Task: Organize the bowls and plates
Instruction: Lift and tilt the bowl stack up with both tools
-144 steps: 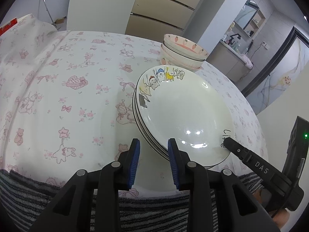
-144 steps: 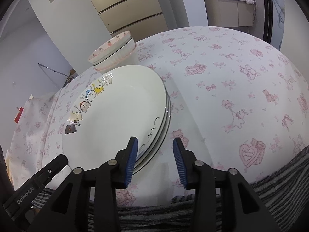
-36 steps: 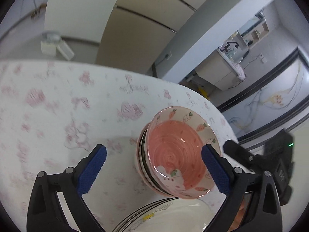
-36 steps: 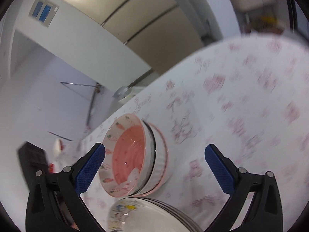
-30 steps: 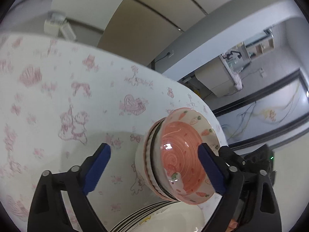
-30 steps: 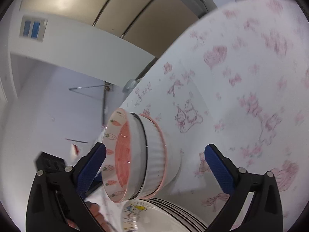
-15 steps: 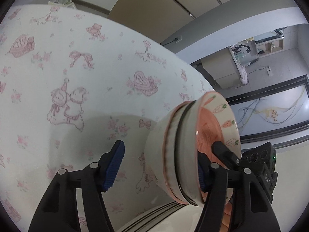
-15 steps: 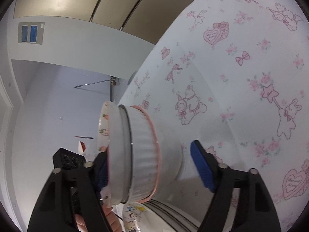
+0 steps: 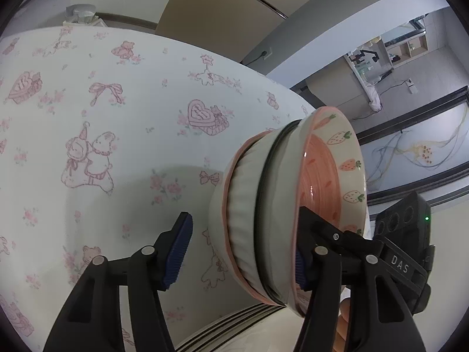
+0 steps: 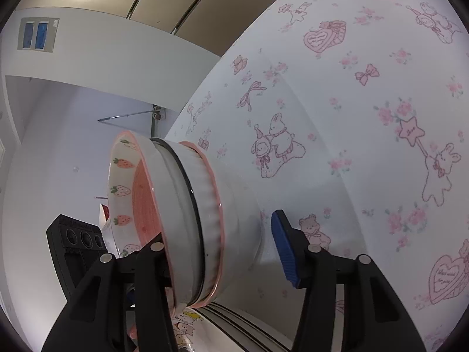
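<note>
A stack of pink and white bowls with strawberry and carrot prints stands on the tablecloth just behind a stack of white plates. My left gripper is open, its jaws on either side of the bowl stack, one pad inside the top bowl's rim. My right gripper is open too and straddles the same bowl stack from the other side. The plates' cartoon-printed rim shows at the bottom of the right wrist view. Neither gripper's pads press on the bowls.
The round table carries a white cloth with pink bears, bows and hearts. Cabinets and a grey pillar stand beyond the far table edge. The other gripper's body sits close on the right.
Both grippers left the plate stack, opened wide, then moved forward and down around the bowl stack, with their jaws narrowing toward its sides. The bowls have not moved.
</note>
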`<state>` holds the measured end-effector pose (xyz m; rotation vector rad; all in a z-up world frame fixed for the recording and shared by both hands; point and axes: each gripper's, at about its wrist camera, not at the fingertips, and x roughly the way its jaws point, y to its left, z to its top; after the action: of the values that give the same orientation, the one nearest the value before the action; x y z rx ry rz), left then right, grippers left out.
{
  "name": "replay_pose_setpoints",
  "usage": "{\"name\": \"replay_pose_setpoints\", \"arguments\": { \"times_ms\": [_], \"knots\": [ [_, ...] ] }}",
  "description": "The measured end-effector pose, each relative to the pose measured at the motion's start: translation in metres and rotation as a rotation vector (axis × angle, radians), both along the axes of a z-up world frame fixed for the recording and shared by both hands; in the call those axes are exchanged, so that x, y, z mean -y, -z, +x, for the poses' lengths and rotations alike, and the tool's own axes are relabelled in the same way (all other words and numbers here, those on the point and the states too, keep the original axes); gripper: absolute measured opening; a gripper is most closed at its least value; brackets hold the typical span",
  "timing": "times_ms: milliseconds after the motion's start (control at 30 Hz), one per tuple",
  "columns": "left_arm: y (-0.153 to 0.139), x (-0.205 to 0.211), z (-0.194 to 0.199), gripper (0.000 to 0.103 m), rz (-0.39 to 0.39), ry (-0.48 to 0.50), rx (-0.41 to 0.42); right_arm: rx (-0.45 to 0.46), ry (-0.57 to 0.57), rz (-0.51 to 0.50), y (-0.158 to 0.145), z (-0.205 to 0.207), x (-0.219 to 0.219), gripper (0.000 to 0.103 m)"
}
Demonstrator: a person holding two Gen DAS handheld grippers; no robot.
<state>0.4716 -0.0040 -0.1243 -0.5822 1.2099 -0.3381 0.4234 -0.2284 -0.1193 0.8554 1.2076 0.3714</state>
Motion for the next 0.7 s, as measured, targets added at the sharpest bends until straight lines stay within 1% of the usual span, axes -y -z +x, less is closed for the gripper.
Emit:
{"name": "replay_pose_setpoints", "arguments": {
  "times_ms": [33, 100, 133, 167, 233, 267, 400, 467, 533, 633, 700],
  "knots": [
    [0.001, -0.001, -0.001, 0.059, -0.011, -0.002, -0.006, -0.006, 0.005, 0.019, 0.002, 0.0, 0.001, 0.047],
    [0.004, -0.002, -0.001, 0.058, -0.042, -0.002, -0.024, -0.028, 0.017, 0.088, 0.008, 0.0, 0.006, 0.043],
    [0.007, -0.003, -0.004, 0.053, -0.06, 0.0, -0.032, -0.047, 0.031, 0.123, 0.012, 0.0, 0.008, 0.043],
    [0.01, -0.004, -0.004, 0.054, -0.093, -0.004, -0.05, -0.05, 0.039, 0.135, 0.013, -0.001, 0.01, 0.043],
    [0.01, -0.006, -0.005, 0.053, -0.097, -0.015, -0.049, -0.033, 0.039, 0.119, 0.01, -0.002, 0.008, 0.043],
    [0.008, -0.005, -0.006, 0.053, -0.088, -0.012, -0.043, -0.033, 0.045, 0.121, 0.01, -0.003, 0.008, 0.043],
    [0.008, -0.005, -0.006, 0.054, -0.092, -0.025, -0.05, -0.041, 0.051, 0.124, 0.011, -0.005, 0.008, 0.043],
    [0.01, -0.004, -0.007, 0.055, -0.109, -0.036, -0.061, -0.056, 0.062, 0.132, 0.013, -0.004, 0.006, 0.044],
    [0.013, -0.004, -0.01, 0.056, -0.123, -0.054, -0.063, -0.046, 0.064, 0.119, 0.012, -0.006, 0.008, 0.046],
    [0.014, -0.005, -0.011, 0.056, -0.121, -0.057, -0.058, -0.057, 0.102, 0.149, 0.016, -0.009, 0.009, 0.047],
    [0.013, -0.005, -0.013, 0.056, -0.121, -0.06, -0.053, -0.058, 0.104, 0.155, 0.015, -0.008, 0.008, 0.047]
  ]
}}
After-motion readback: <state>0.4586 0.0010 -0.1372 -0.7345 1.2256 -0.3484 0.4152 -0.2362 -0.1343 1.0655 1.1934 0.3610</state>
